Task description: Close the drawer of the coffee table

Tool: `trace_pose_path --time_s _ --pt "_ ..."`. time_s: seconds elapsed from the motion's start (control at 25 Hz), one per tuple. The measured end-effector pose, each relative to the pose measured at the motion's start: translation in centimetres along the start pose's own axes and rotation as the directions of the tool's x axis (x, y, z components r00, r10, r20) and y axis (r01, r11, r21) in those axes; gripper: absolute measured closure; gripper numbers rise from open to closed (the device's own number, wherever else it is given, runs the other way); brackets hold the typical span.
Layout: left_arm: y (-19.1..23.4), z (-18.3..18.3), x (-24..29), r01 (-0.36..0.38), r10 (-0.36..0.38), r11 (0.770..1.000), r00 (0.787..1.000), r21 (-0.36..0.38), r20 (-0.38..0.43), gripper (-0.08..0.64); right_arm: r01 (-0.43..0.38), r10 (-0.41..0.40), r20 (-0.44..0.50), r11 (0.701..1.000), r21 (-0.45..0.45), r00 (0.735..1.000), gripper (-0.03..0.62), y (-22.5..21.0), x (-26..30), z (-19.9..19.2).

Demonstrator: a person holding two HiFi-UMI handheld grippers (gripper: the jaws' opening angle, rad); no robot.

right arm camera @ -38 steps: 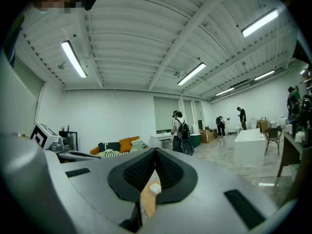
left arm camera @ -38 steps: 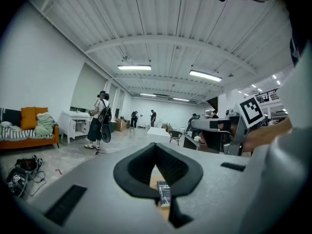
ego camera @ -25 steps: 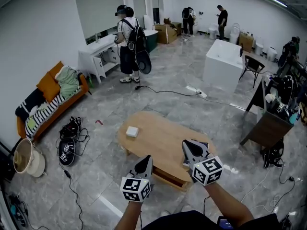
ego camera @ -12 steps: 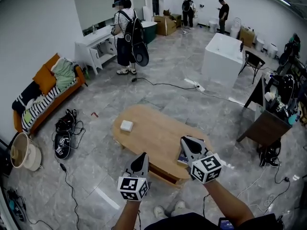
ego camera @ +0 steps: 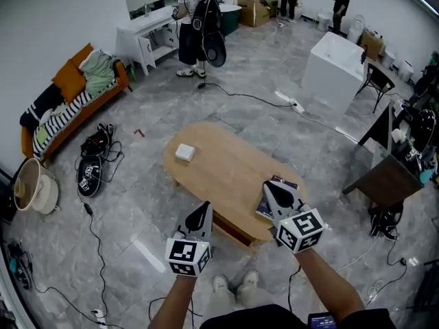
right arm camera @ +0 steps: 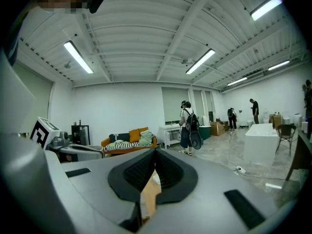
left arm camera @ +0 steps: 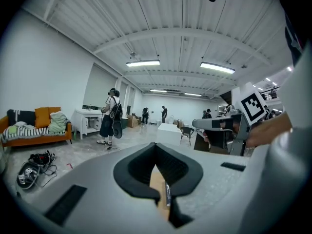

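1. Change: the viewpoint is raised and drawn back against a second ago. The shoes [ego camera: 233,286] are now shown in full on the floor below the table's near edge. More floor is taken in all round.
2. Grippers against the table: little altered over that second. Both are held in much the same place at the near edge, and no push toward the drawer is recorded.
3. Drawer [ego camera: 230,232]: located under the near edge of the tabletop [ego camera: 226,173], between the two grippers. A dark band and a wood strip are seen there. Whether it is pushed fully home cannot be told.
4. Meaning for the task: nothing is seen touching the drawer front. The moment is judged a standing-off, not a push. If the drawer is still out, contact must be made again.
5. Left gripper [ego camera: 203,210]: jaws clenched, nothing held. The tip is held just short of the near edge, left of the drawer.
6. Right gripper [ego camera: 271,189]: jaws clenched, nothing held. It is held above the near right end of the tabletop, over a dark flat item [ego camera: 263,210].
7. Pose: both forearms are reached forward from the frame's foot. The marker cubes are turned up and the jaws pointed away toward the table, with the right carried farther forward.
8. Box [ego camera: 185,152]: white, at the far left of the tabletop, well apart from both grippers.
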State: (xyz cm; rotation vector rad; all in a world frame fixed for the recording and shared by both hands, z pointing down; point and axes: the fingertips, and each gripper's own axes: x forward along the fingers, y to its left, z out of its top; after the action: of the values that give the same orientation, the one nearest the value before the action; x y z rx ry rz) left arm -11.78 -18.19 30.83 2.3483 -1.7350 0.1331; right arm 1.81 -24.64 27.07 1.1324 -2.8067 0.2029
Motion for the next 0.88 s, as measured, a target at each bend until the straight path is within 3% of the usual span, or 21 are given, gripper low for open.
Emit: trace_pose_path --time_s 0.48,0.88 --pt "-0.6 -5.5 0.7 -0.012 0.009 0.997 0.999 -0.081 -0.042 0.558 -0.063 0.063 -0.057 0.998 -0.005 0.996 0.581 0.4 0.6 -4.4" --pt "0.7 -9.1 1.2 -0.029 0.024 0.998 0.996 -0.064 -0.084 0.558 -0.091 0.092 -0.098 0.996 0.014 0.991 0.580 1.3 2.6 -8.5"
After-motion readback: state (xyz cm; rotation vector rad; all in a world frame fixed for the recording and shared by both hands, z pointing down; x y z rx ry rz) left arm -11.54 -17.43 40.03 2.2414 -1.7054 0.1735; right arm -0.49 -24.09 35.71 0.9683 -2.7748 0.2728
